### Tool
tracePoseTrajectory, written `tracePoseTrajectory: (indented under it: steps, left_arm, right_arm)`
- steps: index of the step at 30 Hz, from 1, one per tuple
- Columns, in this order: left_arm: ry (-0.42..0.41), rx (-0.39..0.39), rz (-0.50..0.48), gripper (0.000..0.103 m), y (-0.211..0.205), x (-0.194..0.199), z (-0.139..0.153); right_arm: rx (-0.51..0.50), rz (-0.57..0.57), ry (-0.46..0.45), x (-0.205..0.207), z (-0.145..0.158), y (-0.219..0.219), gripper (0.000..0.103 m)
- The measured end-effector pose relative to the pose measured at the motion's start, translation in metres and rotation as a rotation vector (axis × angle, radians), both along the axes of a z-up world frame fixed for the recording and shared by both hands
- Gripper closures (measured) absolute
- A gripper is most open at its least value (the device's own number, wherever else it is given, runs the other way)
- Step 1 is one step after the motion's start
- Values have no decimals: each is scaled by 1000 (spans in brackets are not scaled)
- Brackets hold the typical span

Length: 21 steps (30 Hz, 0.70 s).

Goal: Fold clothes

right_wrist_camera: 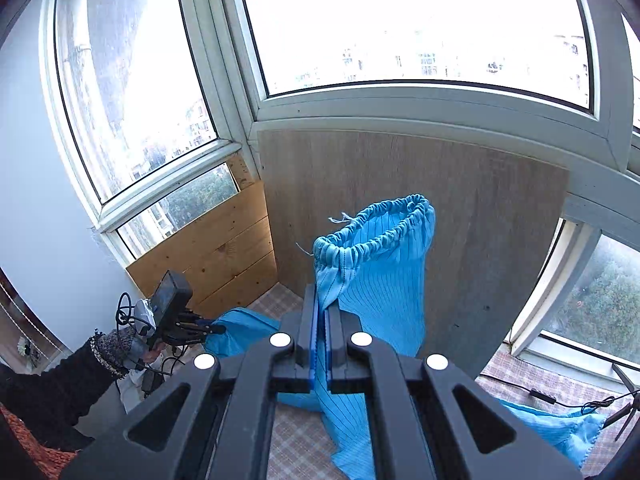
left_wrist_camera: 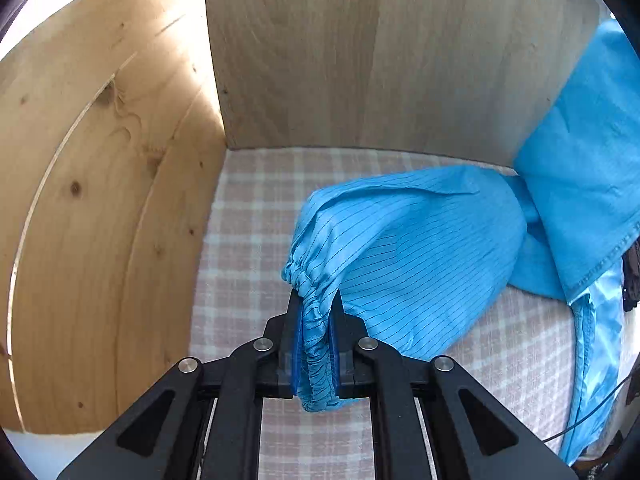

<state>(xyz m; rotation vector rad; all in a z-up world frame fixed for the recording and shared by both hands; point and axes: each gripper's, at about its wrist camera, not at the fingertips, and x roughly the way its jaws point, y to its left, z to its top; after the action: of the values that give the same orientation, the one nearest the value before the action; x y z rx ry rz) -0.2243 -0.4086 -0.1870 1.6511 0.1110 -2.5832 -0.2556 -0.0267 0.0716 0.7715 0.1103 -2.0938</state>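
While wood panels [left_wrist_camera: 100, 200] hem checked cloth [left_wrist_camera: 248, 240], garment [left_wrist_camera: 420, 248] sprawls.

Bright window corner, boarded with wood

White-framed windows [right_wrist_camera: 420, 24] glare with daylight above a grey wood panel [right_wrist_camera: 460, 208], pine boards [left_wrist_camera: 100, 200] and a pink checked cloth [left_wrist_camera: 248, 248]

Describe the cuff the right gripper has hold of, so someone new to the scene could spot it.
Start at the grey-brown wooden panel under the big window. In front of it a blue pinstriped sleeve stands up from the right gripper, whose jaws are shut on the fabric. The cuff is the gathered elastic ring at its top, gaping open with loose white threads, unlike the flat blue cloth below.
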Motion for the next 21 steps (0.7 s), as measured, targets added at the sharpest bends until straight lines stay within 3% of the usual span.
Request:
tracePoseTrajectory:
  steps: [5, 10, 12, 14, 20, 21]
  left_arm:
    - [17, -91, 20, 93, -34, -41, 33]
    - [-63, -137, 2, 87, -34, -62, 16]
    - [-91, -136, 12, 74, -37, -65, 3]
    - [-94, -139, 33, 65, -41, -63, -3]
    - [-34, -132, 79, 63, -47, -33, 20]
    - [-21, -132, 85, 61, -47, -27, 25]
  right_arm:
    - [8, 46, 3, 6, -10, -24, 101]
    - [20, 121, -19, 9, -37, -77, 101]
    - [28, 165, -51, 9, -53, -103, 101]
    - [44, 215, -94, 10, -73, -134, 101]
    - [139, 368, -160, 13, -152, -253, 100]
    - [179, 393, -181, 10, -170, -274, 94]
